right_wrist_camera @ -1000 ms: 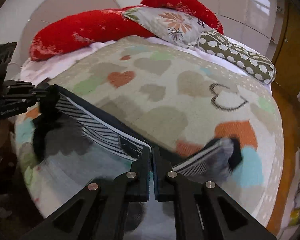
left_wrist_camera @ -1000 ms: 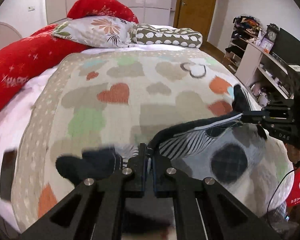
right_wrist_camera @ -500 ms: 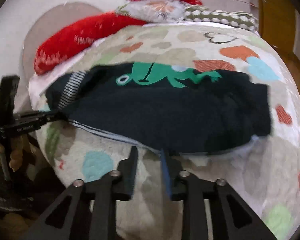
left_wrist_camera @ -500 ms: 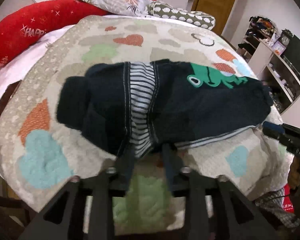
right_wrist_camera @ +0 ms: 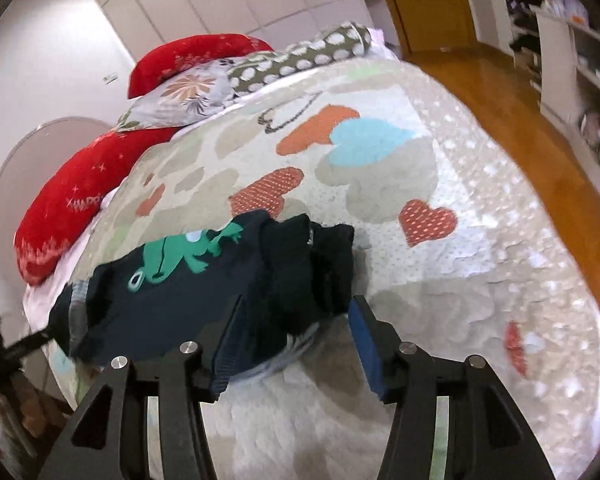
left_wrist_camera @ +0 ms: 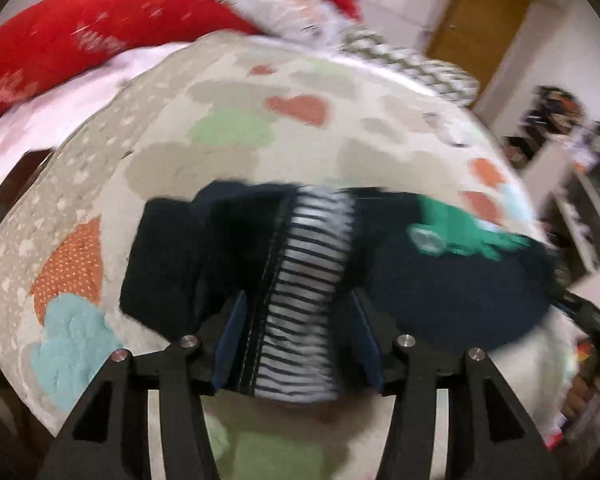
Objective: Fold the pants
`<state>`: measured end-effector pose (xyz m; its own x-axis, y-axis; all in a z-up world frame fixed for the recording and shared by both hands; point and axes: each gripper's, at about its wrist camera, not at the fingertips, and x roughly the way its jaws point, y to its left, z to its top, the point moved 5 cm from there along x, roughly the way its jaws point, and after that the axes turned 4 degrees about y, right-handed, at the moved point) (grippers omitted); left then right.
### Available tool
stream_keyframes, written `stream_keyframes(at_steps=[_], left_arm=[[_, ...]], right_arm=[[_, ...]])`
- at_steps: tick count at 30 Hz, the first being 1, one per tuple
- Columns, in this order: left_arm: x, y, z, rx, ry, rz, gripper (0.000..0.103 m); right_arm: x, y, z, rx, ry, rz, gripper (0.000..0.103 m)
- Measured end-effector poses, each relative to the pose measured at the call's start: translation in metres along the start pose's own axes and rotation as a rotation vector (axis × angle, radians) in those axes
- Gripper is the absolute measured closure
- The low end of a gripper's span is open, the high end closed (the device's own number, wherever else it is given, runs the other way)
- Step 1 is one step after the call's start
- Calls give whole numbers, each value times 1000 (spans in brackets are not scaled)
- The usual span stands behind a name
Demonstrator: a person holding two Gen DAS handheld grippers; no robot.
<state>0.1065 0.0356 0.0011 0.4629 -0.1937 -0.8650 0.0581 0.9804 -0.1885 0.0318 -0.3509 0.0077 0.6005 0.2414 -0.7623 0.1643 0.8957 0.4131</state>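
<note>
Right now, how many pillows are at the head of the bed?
4 in the right wrist view: a long red one leftmost, a second red one behind, a floral one in front of it, a spotted one rightmost. More may be hidden.

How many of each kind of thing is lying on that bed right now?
Dark navy pants with green frog print: 1
Long red cushions: 2
Floral pillow: 1
Olive polka-dot pillow: 1
Heart-patterned blanket: 1
Total: 6

Dark navy pants [left_wrist_camera: 452, 292] with a green frog print lie folded on the bedspread [left_wrist_camera: 228, 128].
</note>
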Motion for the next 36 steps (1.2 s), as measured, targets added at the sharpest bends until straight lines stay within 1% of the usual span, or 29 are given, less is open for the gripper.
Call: stream_keyframes(at_steps=[1,2,3,5,7,9,12,14,15,17,19,21,23,26,31,32,34,36], left_arm=[[10,6,0,-22,16,28,53],[19,9,0,-40,30,23,54],[20,8,0,-38,19,25,54],[19,3,-3,-7,3,55,53],[16,0,-5,24,0,75,53],[5,0,-9,15,11,75,53],[-23,-1,-15,-56,-3,102,51],[-42,-3,-23,-118,-50,127,34],[-47,-7,-26,-124,-63,134,31],[-55,-21,-31,-84,-76,148,31],[-65,-41,-34,-1,-108,187,30],[-75,-53,-35,46,-147,218,30],[-86,-64,-38,85,-174,220,26],[-94,-76,-40,123,-190,222,25],[-98,-86,-42,150,-193,239,25],[-96,-87,-42,153,-190,237,25],[-91,-93,-39,168,-168,204,25],[-83,-105,-32,192,-128,122,25]], right_arm=[[5,1,3,0,3,-20,46],[13,0,7,-4,6,-63,47],[19,-2,10,-6,10,-102,49],[31,-10,15,-5,28,-193,49],[37,-11,14,-28,34,-234,49],[32,-6,13,-63,9,-269,49],[9,-1,11,-45,-60,-251,47],[-13,3,4,-10,-130,-251,47],[-21,6,1,3,-159,-256,46],[-35,13,-10,25,-201,-264,45],[-37,20,-21,25,-195,-255,45],[-34,27,-30,0,-174,-246,45],[-30,31,-38,-21,-155,-247,45],[-30,34,-47,-21,-135,-219,45],[-36,39,-53,-41,-143,-196,45],[-37,39,-55,-45,-146,-194,45],[-35,36,-58,-38,-142,-191,44],[-32,31,-60,-24,-130,-182,43]])
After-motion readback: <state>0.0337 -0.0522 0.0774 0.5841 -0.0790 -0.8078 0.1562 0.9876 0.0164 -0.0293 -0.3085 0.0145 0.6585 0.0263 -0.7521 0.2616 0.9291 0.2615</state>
